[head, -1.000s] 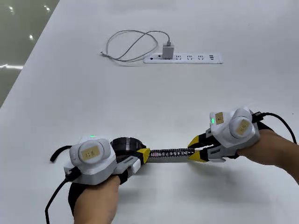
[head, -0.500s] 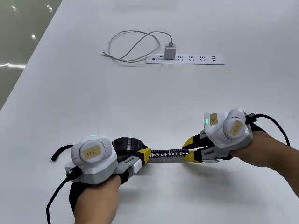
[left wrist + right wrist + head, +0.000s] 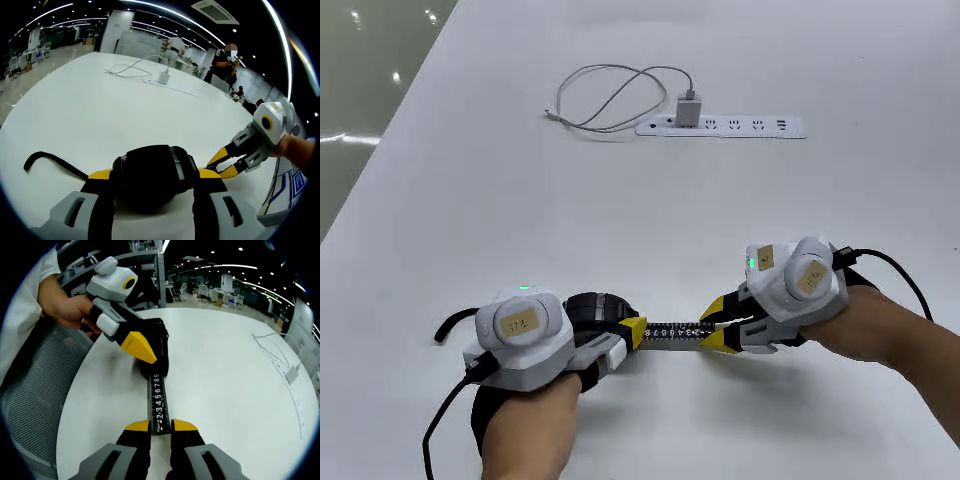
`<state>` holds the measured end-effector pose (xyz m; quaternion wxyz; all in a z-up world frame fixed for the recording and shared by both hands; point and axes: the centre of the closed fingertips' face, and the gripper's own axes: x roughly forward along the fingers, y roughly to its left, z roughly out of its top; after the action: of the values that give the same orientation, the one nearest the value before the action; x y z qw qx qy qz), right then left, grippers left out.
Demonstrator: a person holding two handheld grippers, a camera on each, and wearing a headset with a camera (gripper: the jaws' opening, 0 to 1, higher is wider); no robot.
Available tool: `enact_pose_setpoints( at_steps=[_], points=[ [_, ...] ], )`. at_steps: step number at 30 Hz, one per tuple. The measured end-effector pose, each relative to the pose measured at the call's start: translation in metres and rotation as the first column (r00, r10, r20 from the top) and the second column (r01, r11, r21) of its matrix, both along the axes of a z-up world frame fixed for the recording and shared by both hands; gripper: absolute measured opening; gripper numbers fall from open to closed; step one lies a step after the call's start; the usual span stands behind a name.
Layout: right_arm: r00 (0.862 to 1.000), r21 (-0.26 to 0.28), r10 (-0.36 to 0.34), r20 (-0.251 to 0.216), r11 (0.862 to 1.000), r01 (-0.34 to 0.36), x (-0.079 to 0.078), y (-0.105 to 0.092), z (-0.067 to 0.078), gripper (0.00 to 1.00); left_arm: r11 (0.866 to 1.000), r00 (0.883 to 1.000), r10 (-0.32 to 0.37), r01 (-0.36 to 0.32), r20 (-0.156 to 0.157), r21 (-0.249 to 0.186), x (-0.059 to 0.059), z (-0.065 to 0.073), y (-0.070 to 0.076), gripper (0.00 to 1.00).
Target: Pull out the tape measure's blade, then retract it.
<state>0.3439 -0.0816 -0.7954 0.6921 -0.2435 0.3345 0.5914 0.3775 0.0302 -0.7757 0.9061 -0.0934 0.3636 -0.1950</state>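
Nearest, at the front of the white table (image 3: 470, 200): left hand (image 3: 525, 435) reaching in from below, palm down, wrapped round the left tool (image 3: 617, 328). Tool pointing right and slightly away, jaws clamped on either side of the round black case of the tape measure (image 3: 592, 308). Case lying flat on the table, held fast between the yellow tips. Black strap (image 3: 450, 322) trailing from the case out to the left, curled loose on the table.

Just beyond to the right: a short length of blade (image 3: 670, 330) drawn out of the case, running straight and level just above the table surface. Black face with white numerals, 2 through 9 readable in the right gripper view. Far end pinched between the narrow-set jaws of the right tool (image 3: 712, 325), yellow tips closed on the blade's edges. Right hand (image 3: 850, 325) coming in from the right side, forearm angled across the table, tool aimed left at the case. The two tools facing each other, tip to tip along the blade, near but apart.

Well beyond, toward the far part of the table: white power strip (image 3: 750, 127) lying crosswise, a white charger (image 3: 688, 108) plugged into its left end, grey cable (image 3: 610, 95) looping off to the left.
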Motion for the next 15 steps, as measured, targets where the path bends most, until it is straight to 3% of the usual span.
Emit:
enact_pose_setpoints(
  at_steps=[15],
  points=[
    [1.0, 0.025, -0.003, -0.016, 1.0, 0.003, 0.001, 0.014, -0.002, 0.11, 1.0, 1.0, -0.006, 0.006, -0.005, 0.015, 0.0, -0.001, 0.0, 0.58]
  ],
)
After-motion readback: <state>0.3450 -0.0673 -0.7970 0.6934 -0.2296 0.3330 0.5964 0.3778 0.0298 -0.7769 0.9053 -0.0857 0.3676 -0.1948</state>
